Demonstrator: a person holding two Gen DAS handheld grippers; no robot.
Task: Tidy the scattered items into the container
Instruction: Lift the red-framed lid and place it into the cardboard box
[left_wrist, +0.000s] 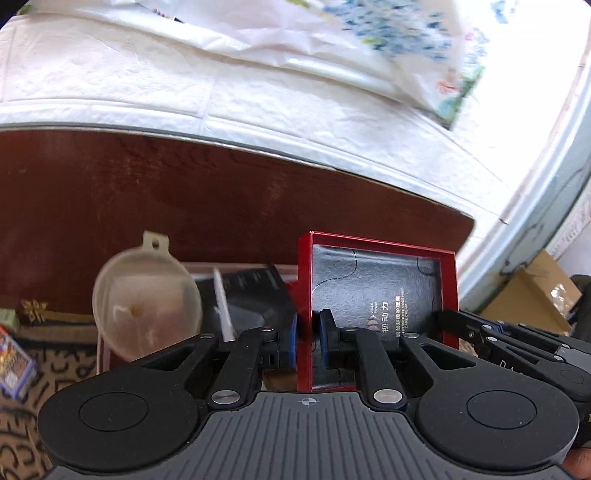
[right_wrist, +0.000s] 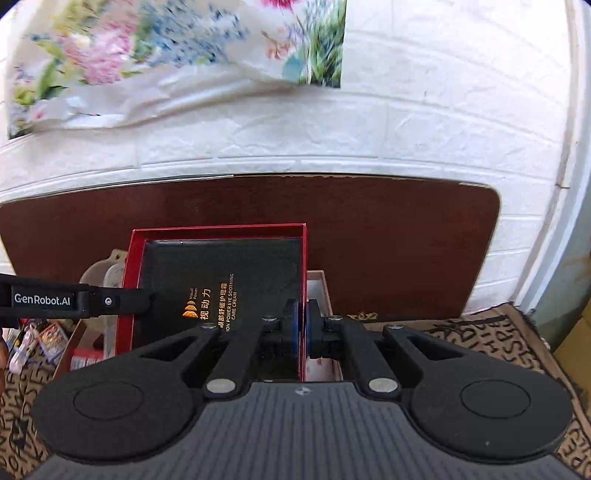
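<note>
A red box (left_wrist: 376, 291) with a black printed insert is held up between both grippers. My left gripper (left_wrist: 306, 338) is shut on its left wall. My right gripper (right_wrist: 304, 325) is shut on its right wall (right_wrist: 305, 280). The right gripper's arm shows at the box's right side in the left wrist view (left_wrist: 517, 343); the left gripper's arm shows at the left in the right wrist view (right_wrist: 74, 300). Below the red box lies an open pale container (right_wrist: 325, 291) holding a translucent plastic funnel (left_wrist: 147, 291) and a black box (left_wrist: 258, 295).
A dark brown board (right_wrist: 369, 240) leans against the white brick-pattern wall behind. A floral cloth (right_wrist: 147, 55) hangs above. A patterned mat (right_wrist: 498, 339) covers the surface. Small colourful packets (left_wrist: 14, 362) lie at the left. A cardboard box (left_wrist: 535, 291) stands at the right.
</note>
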